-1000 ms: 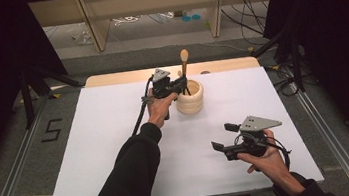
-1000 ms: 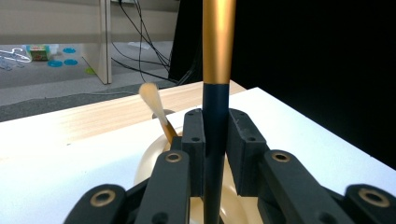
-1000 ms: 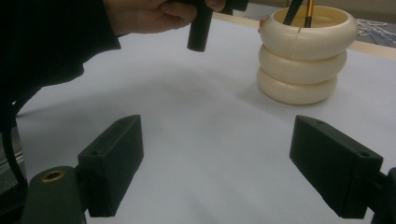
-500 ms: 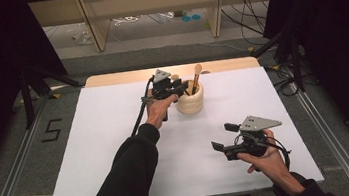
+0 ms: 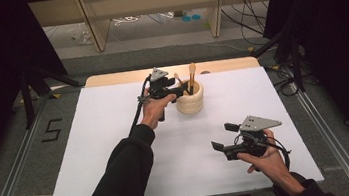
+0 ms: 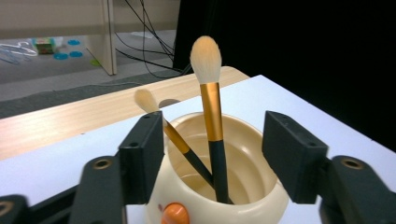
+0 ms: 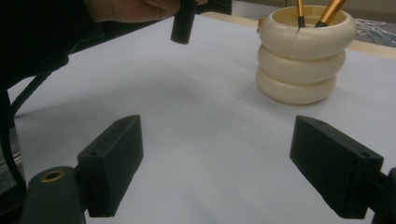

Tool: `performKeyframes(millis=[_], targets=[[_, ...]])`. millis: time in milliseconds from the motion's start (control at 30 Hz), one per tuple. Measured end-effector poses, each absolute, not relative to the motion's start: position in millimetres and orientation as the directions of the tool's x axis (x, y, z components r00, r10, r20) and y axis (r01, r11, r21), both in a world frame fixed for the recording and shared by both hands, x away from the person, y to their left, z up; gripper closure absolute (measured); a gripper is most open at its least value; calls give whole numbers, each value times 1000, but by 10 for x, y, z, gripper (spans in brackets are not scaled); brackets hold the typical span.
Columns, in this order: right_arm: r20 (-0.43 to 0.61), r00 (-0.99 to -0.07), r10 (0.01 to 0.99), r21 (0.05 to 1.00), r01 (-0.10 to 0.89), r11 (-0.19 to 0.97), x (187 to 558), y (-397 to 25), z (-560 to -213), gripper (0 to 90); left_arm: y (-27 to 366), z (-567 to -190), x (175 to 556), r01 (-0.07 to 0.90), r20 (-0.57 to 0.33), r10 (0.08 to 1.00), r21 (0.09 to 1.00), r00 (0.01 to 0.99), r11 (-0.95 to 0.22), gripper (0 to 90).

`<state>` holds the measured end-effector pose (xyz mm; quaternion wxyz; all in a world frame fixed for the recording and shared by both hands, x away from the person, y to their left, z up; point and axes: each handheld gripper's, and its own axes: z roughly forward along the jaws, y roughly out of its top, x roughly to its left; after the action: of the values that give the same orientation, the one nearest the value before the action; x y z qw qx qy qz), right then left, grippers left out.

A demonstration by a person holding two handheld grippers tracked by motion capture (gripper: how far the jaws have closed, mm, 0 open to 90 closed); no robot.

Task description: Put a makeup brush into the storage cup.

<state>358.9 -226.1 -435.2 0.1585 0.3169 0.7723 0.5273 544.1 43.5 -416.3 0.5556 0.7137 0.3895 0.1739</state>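
A cream ribbed cup (image 5: 190, 98) stands on the white table (image 5: 93, 153) toward the back middle. Two make-up brushes with gold ferrules stand in it. The large brush (image 5: 192, 71) leans right and the small brush (image 5: 177, 79) leans left. My left gripper (image 5: 178, 91) is at the cup's left rim, open. In the left gripper view its jaws flank the cup (image 6: 252, 196) without touching the large brush (image 6: 212, 116) or the small brush (image 6: 152, 102). My right gripper (image 5: 222, 136) hovers open at the front right, holding nothing. In the right gripper view the cup (image 7: 303, 60) lies ahead.
A wooden strip (image 5: 110, 79) runs along the table's far edge. Beyond it are shelf legs (image 5: 91, 22) and loose cables on the floor. A "5" mark (image 5: 51, 129) sits on the floor at the left. The left hand's gripper handle (image 7: 183, 21) hangs over the table.
A second ago the left gripper held the large brush upright above the cup. The brush has gone down into the cup and leans on its rim, and the jaws have let go.
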Motion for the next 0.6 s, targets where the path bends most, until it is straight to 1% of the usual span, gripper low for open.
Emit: performKeyframes(millis=[300,600], targets=[[93,-748,657,915,325,240,3590,-2260,-4352,179,470,-4105,5386,360,-183,750,930,636,-78,160],[94,-744,662,915,326,237,3593,-2261,-4351,179,514,-4045,5288,340,-163,727,935,667,-101,157]])
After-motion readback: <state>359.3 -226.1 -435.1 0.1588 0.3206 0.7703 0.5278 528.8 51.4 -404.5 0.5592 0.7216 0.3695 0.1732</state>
